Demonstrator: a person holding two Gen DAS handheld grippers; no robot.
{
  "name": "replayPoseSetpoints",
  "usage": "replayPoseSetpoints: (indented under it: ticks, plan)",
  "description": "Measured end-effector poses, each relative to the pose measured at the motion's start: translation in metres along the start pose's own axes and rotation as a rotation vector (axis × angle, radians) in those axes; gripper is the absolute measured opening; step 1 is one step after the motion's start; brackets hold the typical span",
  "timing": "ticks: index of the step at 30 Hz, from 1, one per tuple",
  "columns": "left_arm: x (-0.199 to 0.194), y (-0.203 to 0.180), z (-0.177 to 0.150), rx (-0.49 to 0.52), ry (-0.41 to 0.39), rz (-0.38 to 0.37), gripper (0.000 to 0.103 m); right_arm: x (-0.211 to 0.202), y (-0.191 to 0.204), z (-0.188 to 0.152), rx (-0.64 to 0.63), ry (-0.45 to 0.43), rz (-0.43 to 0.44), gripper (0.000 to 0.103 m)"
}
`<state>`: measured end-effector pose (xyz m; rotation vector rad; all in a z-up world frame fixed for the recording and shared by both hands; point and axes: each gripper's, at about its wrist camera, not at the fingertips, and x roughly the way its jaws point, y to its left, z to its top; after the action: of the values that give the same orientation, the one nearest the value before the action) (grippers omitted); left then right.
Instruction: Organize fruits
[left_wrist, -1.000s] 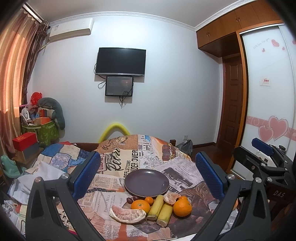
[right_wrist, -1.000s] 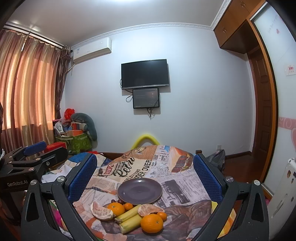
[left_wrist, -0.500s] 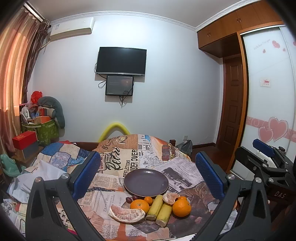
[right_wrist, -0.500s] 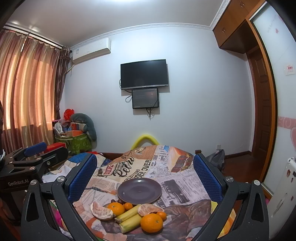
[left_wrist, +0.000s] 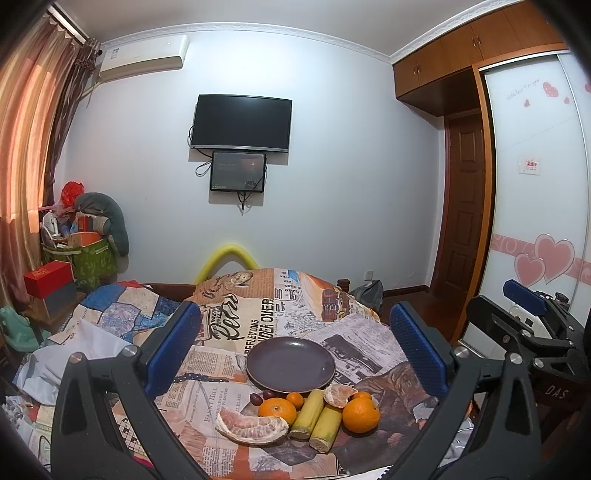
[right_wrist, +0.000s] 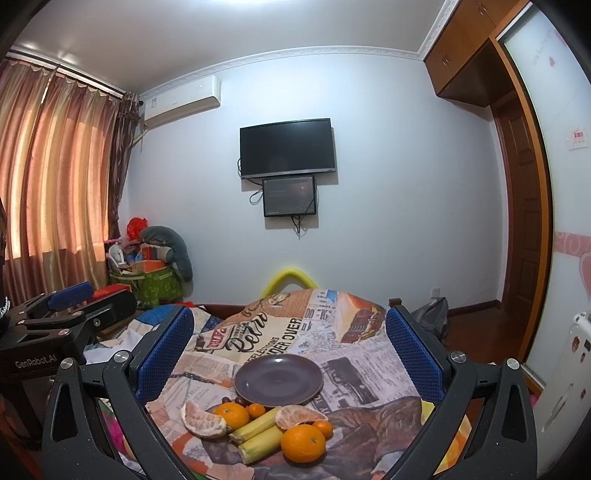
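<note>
Cool, even indoor light fills both wrist views, brightest on the pale rear wall (left_wrist: 332, 155) and white ceiling (right_wrist: 258, 33). Warm orange daylight glows through the pink-brown pleated curtains (right_wrist: 55, 177) on the left. Shadows are soft; a faint one sits under the black wall-mounted television (right_wrist: 288, 147). Fisheye distortion bows the brown wooden door frame (left_wrist: 484, 192) and leaves black vignetted corners. The centre is sharp; the edges look slightly soft.
</note>
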<state>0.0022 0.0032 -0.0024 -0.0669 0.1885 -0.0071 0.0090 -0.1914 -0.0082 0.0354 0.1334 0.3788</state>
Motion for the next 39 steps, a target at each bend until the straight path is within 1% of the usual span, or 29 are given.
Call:
replayPoseSetpoints:
  ticks: [17,21,24,27,31,35,39]
  plan:
    - [0.000,0.001,-0.002,-0.001,0.001,-0.004,0.103,0.000,0.000,0.002,0.005,0.006,0.006,0.103]
    - [0.002,0.003,-0.003,0.004,0.010,0.000,0.103,0.006,-0.003,0.001,0.015,0.029,0.018,0.103]
    - [0.010,0.005,-0.006,0.004,0.029,0.006,0.103,0.014,-0.007,-0.003,0.022,0.063,0.000,0.103]
    - [0.022,0.011,-0.010,0.002,0.064,0.015,0.103,0.027,-0.014,-0.013,0.022,0.121,-0.006,0.103]
    - [0.046,0.023,-0.021,-0.010,0.132,0.041,0.103,0.047,-0.026,-0.031,0.022,0.205,-0.009,0.103]
    - [0.073,0.034,-0.037,-0.002,0.220,0.065,0.103,0.058,-0.034,-0.047,0.026,0.279,-0.009,0.103]
    - [0.100,0.041,-0.061,0.011,0.323,0.075,0.099,0.071,-0.041,-0.065,0.025,0.362,-0.004,0.103]
